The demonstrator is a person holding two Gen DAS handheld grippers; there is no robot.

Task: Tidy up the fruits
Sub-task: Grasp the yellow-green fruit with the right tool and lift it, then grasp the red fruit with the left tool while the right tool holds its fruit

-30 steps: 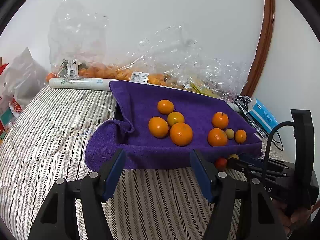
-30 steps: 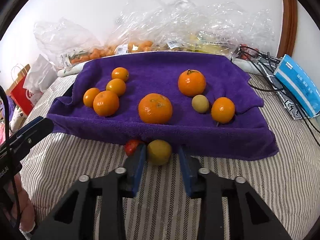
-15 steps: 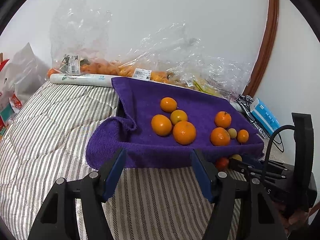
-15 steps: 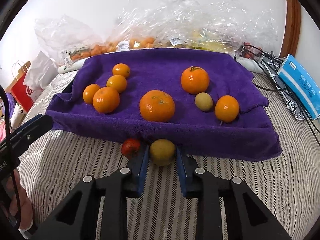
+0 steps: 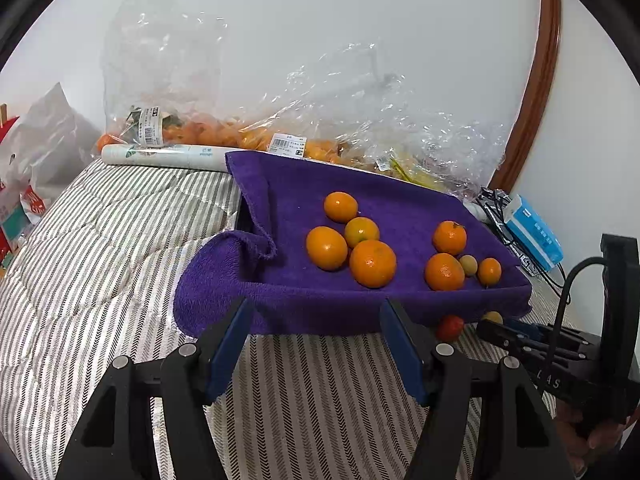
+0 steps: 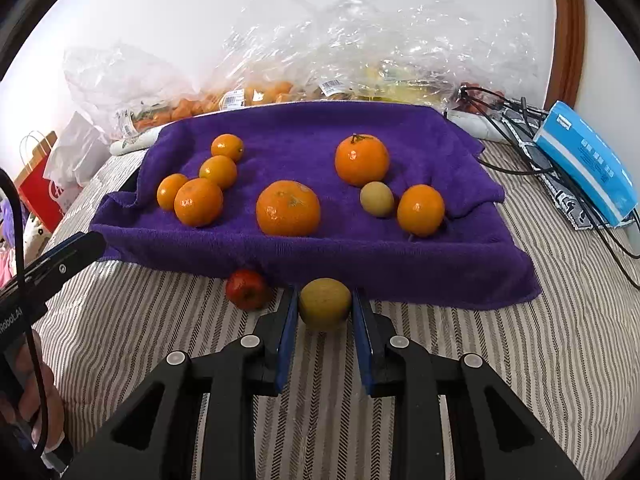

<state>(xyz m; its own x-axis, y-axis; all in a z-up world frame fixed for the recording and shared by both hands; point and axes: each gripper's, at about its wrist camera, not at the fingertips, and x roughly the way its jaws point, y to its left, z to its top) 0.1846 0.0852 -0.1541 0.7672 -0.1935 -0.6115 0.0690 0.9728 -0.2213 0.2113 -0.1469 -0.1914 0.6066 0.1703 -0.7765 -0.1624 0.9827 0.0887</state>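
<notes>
Now right gripper [image 6: 325, 304] clamps a yellow-green fruit [image 6: 325, 303] on the striped bedcover [image 6: 460, 320], at the purple towel's [image 6: 400, 256] 6 o'clock edge. Left gripper [image 5: 316, 338] open, empty.

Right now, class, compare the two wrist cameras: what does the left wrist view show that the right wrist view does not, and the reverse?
Only the left wrist view: the left gripper, jaws open with nothing between them, and the white roll in full.

Only the right wrist view: the right gripper shut on the yellow-green fruit, and the red paper bag.

Both: the purple towel with oranges, the red fruit, the blue packet.
</notes>
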